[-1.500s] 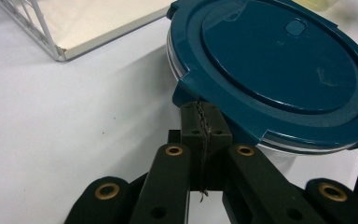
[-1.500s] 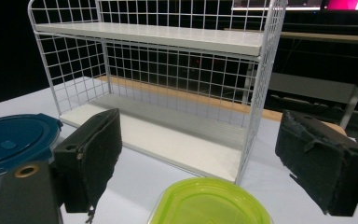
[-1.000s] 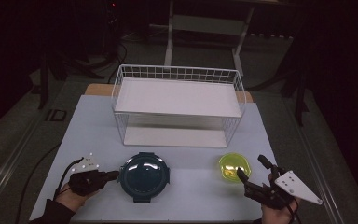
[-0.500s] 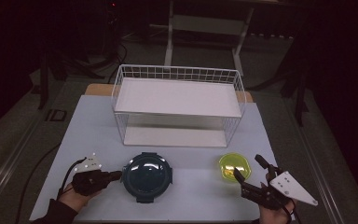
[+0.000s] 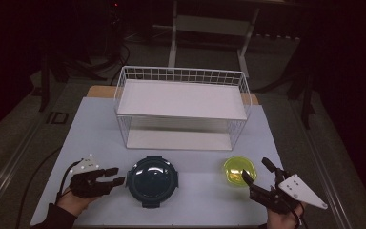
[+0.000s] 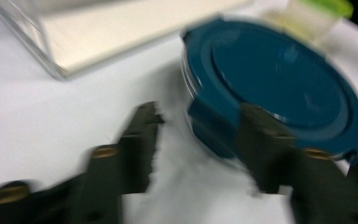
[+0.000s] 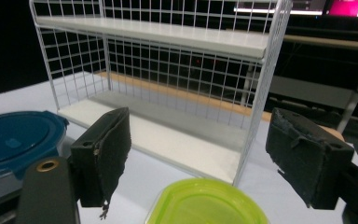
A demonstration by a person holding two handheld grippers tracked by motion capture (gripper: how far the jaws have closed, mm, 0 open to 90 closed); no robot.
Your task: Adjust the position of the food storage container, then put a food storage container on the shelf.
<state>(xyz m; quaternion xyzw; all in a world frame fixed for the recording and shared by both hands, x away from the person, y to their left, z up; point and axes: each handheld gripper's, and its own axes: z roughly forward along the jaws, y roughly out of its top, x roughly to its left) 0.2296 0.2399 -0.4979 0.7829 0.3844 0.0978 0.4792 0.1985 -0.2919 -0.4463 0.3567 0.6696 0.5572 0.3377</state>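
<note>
In front of the wire rack [image 5: 181, 107], the blue lidded container [image 5: 152, 180] is flanked by the left gripper [image 5: 116, 175], whose jaws have just been opened, nothing held. The green lidded container [image 5: 238, 171] is set further right, with the right gripper [image 5: 256, 171] just before it, jaws spread apart but lately narrowed.

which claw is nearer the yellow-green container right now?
Right. The right claw sits open just at the near side of the yellow-green container. The left claw is across the table, beside the blue container, its jaws having just opened.

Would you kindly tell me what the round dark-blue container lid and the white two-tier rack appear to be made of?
The round dark-blue container lid looks like glossy moulded plastic, given its sheen and clip tabs. The white two-tier rack seems to be white-coated metal wire: thin grid sides, flat matte shelves.
</note>
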